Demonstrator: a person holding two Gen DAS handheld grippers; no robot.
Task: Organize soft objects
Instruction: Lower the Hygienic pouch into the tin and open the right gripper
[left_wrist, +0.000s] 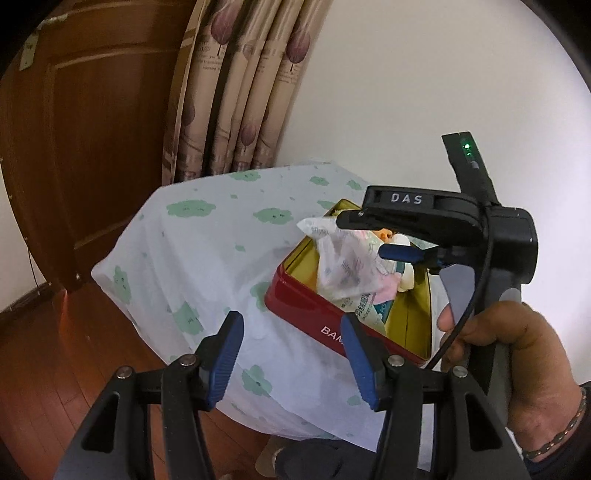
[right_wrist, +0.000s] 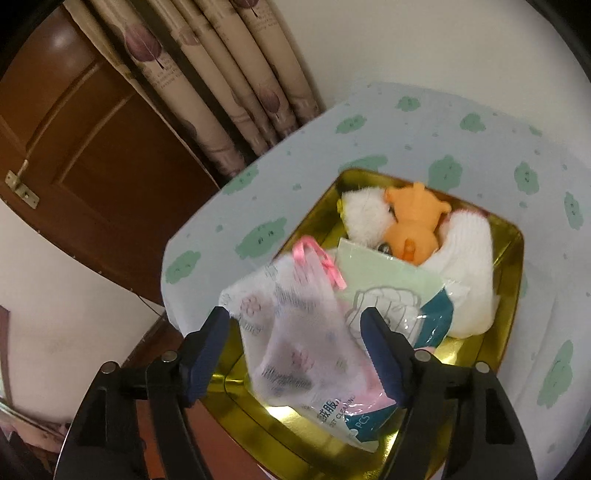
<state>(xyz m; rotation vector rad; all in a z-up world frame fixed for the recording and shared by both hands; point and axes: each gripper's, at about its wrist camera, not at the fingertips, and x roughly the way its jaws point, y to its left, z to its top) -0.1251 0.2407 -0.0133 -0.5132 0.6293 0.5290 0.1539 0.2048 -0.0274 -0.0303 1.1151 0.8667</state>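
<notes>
On the cloud-print cloth (left_wrist: 207, 236), at left, we see the left gripper (left_wrist: 291, 360) hovering with jaws apart and empty, short of the red tin (left_wrist: 314, 314). Moving right, the white drawstring pouch (right_wrist: 295, 332) hangs over the tin's gold interior (right_wrist: 509, 258), between the spread jaws of the right gripper (right_wrist: 295, 354), which have let it go. Further right lie a wipes packet (right_wrist: 391, 295) and a plush toy (right_wrist: 424, 236). We judge the pouch may catch on the near rim and slide out.
</notes>
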